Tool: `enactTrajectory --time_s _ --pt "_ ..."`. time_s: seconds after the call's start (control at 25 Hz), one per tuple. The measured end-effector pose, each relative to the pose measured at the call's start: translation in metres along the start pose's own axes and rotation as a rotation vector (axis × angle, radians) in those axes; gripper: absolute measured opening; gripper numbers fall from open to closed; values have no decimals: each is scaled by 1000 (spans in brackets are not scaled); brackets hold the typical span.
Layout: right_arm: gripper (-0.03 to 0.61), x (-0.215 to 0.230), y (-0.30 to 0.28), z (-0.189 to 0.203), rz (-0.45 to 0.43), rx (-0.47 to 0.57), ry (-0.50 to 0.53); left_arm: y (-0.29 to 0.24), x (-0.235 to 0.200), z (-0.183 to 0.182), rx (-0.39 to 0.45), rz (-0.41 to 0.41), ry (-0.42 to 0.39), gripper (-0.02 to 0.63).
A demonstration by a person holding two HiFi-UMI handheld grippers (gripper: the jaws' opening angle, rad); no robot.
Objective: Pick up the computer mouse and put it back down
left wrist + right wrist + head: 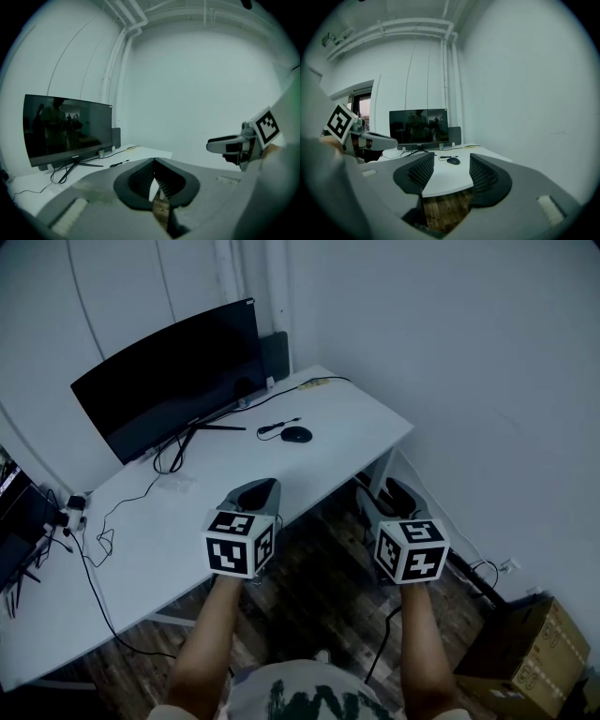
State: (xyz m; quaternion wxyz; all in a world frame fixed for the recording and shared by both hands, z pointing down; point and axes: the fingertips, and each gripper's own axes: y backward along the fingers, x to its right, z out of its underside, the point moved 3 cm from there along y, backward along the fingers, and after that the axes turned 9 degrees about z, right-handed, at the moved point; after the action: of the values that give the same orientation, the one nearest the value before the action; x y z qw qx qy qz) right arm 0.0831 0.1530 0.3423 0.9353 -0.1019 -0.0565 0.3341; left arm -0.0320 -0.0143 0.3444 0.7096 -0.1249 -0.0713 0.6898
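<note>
The black computer mouse (296, 434) lies on the white desk (178, 521) in front of the monitor's right end, its cable curling to the left. Both grippers hover short of the desk's near edge, well back from the mouse. My left gripper (265, 486) is shut with nothing in it; in the left gripper view its pads meet at the tips (154, 161). My right gripper (398, 488) stands open and empty over the floor beside the desk's corner. In the right gripper view the mouse (453, 161) shows far off through the gap of the right gripper (452, 157).
A dark monitor (173, 381) stands on its stand at the back of the desk, with cables trailing left to a plug block (73, 509). Walls close the back and right. A cardboard box (527, 652) sits on the wooden floor (323, 587) at the lower right.
</note>
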Motion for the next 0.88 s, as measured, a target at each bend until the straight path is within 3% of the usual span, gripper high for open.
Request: enactTrajectory --time_s 0.44,0.88 --pt "264 3 -32 -2 -77 -12 12 -14 -10 -1 7 -61 16 4" --pt "273 -6 -88 -1 -131 -40 27 -43 -48 0 4 -100 45 4"
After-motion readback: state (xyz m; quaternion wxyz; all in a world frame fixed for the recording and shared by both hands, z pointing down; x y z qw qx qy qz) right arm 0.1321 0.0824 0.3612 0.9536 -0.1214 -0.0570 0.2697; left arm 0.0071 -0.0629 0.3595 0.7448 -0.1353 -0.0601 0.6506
